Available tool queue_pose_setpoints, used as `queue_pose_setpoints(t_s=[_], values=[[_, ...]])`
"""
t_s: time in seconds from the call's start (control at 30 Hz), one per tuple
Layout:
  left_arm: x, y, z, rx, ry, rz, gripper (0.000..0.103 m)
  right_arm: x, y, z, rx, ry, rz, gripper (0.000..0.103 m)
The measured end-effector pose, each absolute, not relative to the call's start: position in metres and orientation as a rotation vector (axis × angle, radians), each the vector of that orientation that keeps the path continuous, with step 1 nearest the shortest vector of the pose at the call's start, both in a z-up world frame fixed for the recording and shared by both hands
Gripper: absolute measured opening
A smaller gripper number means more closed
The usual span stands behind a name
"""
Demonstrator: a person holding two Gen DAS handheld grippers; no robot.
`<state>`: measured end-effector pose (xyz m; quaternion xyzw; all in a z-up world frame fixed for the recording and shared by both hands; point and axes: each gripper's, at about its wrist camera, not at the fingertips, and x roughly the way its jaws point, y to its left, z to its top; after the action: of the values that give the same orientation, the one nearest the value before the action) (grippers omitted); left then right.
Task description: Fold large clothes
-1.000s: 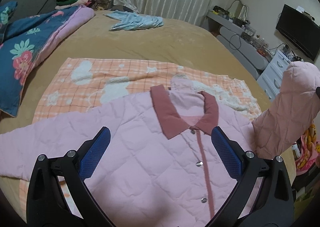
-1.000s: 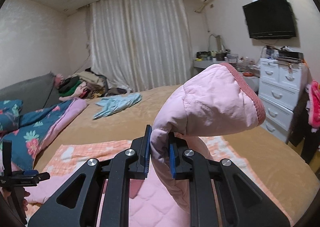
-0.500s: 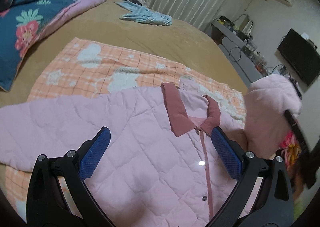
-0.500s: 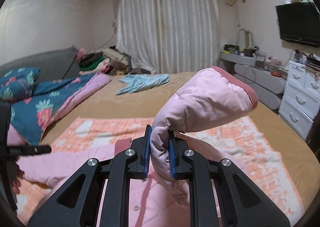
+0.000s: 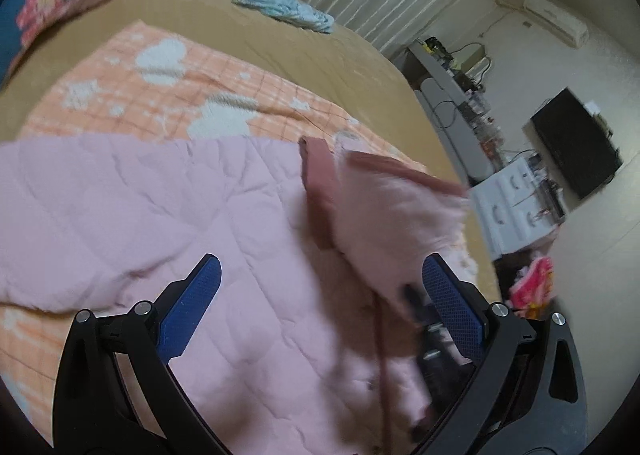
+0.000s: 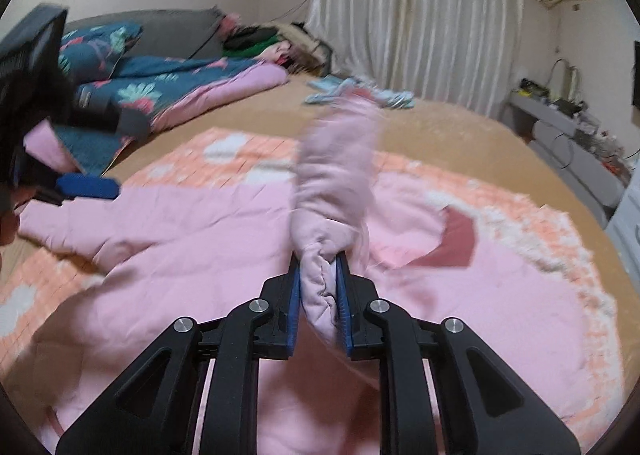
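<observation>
Clamping the quilted pink jacket's sleeve [image 6: 334,175], the right gripper [image 6: 319,287] is holding it above the jacket body. The left gripper [image 5: 320,295] is hovering with its jaws apart.

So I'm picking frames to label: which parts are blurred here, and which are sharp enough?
Left wrist view: the lifted sleeve and the right hand-held gripper beside it are smeared by motion; the left hand-held gripper stays crisp. Right wrist view: the sleeve above the clamp is blurred, the pinched fabric sharp; the jacket and blanket are soft.

Sleeve [image 6: 336,175] is motion-blurred w/ cuff smeared; jacket [image 5: 200,215] hem cut off at bottom edge, buttons hidden.
</observation>
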<state>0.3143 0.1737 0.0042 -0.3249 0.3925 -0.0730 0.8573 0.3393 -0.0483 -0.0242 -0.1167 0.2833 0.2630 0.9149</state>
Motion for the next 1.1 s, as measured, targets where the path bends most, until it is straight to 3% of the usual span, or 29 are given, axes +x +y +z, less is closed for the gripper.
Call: queue_pose_setpoints(t_s=[0.17, 0.23, 0.33, 0.7, 1.1], values=[[0.317, 0.167, -0.01, -0.704, 0.859, -0.167, 0.095, 0.333, -0.03, -0.049, -0.252, 0.665, 0.584, 0.027], [0.319, 0.163, -0.017, -0.733, 0.877, -0.188, 0.095, 0.333, -0.027, -0.058, -0.238, 0.716, 0.614, 0.038], [0.321, 0.159, -0.031, -0.789, 0.914, -0.211, 0.095, 0.333, -0.029, -0.062, -0.203, 0.762, 0.629, 0.085], [0.326, 0.139, -0.086, -0.862, 1.036, -0.119, 0.094, 0.326, -0.115, -0.047, -0.189, 0.761, 0.457, 0.087], [0.319, 0.133, -0.096, -0.805, 1.036, 0.02, 0.094, 0.33, -0.219, -0.042, -0.078, 0.772, 0.24, 0.087]])
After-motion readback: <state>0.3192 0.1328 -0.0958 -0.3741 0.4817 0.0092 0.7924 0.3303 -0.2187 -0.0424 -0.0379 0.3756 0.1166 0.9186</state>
